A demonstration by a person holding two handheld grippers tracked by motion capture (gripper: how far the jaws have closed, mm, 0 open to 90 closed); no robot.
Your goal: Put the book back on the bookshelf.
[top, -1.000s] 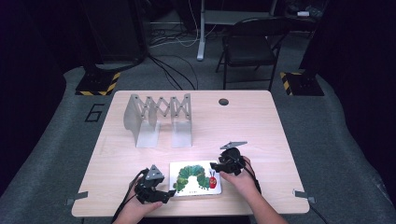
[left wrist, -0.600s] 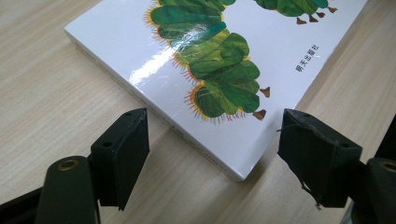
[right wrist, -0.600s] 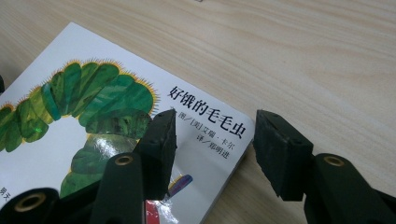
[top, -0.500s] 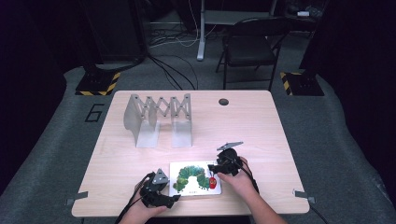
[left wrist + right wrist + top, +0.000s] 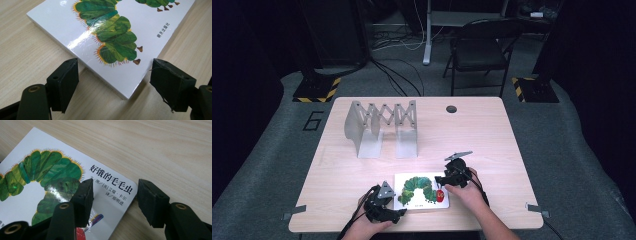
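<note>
glossy flat book [image 5: 422,190], woodgrain table [image 5: 492,135]

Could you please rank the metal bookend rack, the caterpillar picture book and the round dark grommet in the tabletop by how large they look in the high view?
1. Metal bookend rack, clearly largest.
2. Caterpillar picture book, lying flat nearer the camera.
3. Round dark grommet, by far the smallest.

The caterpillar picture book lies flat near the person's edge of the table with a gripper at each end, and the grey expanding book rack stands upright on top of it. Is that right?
Not quite. The rack is not on the book; it stands on the table farther back, well apart from it, as the high view shows. The rest holds: the book lies flat near the person's edge, with the left gripper and right gripper at its ends.
</note>
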